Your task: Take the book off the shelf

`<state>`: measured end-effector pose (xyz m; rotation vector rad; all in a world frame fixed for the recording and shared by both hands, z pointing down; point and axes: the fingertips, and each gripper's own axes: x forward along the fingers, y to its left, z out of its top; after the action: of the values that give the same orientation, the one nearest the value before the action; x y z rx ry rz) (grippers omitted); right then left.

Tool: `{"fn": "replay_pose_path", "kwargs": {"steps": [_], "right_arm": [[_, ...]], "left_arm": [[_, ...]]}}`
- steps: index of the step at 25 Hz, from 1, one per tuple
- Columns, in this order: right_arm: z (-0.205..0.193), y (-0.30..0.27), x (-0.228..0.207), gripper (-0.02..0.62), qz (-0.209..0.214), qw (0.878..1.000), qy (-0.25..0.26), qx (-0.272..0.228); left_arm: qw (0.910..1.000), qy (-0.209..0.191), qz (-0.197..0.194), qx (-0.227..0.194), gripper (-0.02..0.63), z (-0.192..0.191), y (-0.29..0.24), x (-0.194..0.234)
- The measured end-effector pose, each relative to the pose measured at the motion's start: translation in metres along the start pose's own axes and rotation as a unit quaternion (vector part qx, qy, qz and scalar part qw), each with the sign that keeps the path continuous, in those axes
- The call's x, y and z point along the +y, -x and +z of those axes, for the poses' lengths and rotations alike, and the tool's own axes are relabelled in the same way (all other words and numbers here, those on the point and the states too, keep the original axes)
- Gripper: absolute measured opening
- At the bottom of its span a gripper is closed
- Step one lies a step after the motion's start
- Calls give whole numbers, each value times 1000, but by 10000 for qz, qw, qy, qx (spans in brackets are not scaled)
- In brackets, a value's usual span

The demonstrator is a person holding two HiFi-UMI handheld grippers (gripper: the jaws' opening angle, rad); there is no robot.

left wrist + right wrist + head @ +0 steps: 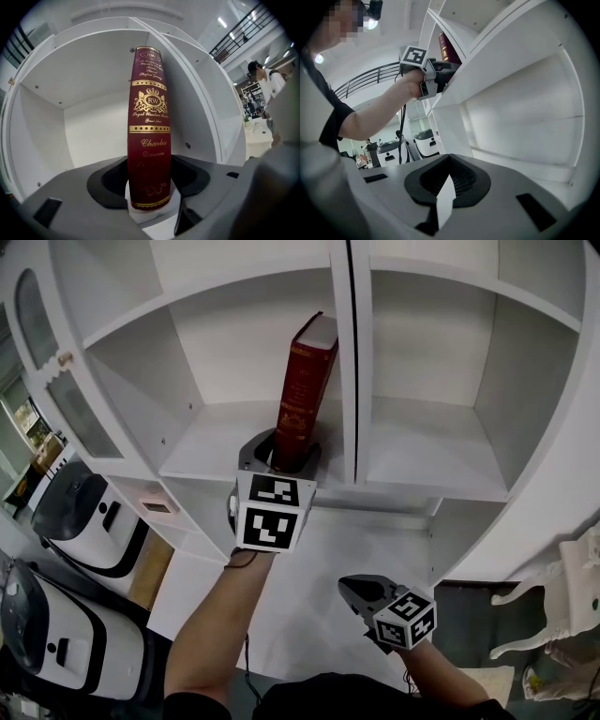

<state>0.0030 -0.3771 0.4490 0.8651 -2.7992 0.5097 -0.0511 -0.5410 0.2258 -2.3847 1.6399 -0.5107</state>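
Fingers point(70, 197) wide, the left gripper point(284, 457) straddled the book's foot without pressing it. The white bookcase shelf point(211, 442) held the red Charles Darwin book point(305, 390) upright beside the divider point(347, 352) — the right gripper point(349, 589) hung lower, fingers together, empty.

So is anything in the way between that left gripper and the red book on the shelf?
Nothing visible. The red book already stands between the left gripper's open jaws, alone in its shelf compartment, and nothing shows in front of it to block pulling it out.
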Motion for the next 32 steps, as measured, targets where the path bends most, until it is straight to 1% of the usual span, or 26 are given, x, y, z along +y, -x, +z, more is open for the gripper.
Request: {"fn": "replay_pose_path", "kwargs": {"steps": [3,4,5,10,13,18,20,24,28,32], "right_arm": [[-4,6,4,14,1,10000,-22,12],[-6,9,5,14,4,10000,-12,23],[-7,12,5,14,3,10000,-3,36],[-16,32,2,14,-64,10000,-35,61],[-18,43,4,14,-25,10000,-25,75],[-30,60,7,14,56,9999,7,163],[-37,66,9,14,108,9997,13,238],[-50,75,16,14,251,9990,29,361],[-53,75,26,14,369,9985,128,391],[-56,69,36,14,356,9984,194,396]], "left_arm": [[9999,-103,108,53,268,-1,-1,1],[9998,-93,144,51,248,-1,-1,2],[9998,-85,178,47,242,-1,0,3],[9990,-157,415,-51,232,-1,5,5],[9982,-151,580,-91,227,0,16,7],[9967,112,767,-245,221,5,41,8],[9958,248,827,-309,219,4,52,7],[9942,396,920,-381,218,0,74,2],[9926,596,939,-486,216,-3,93,4],[9908,738,883,-714,215,-5,114,10]]}}
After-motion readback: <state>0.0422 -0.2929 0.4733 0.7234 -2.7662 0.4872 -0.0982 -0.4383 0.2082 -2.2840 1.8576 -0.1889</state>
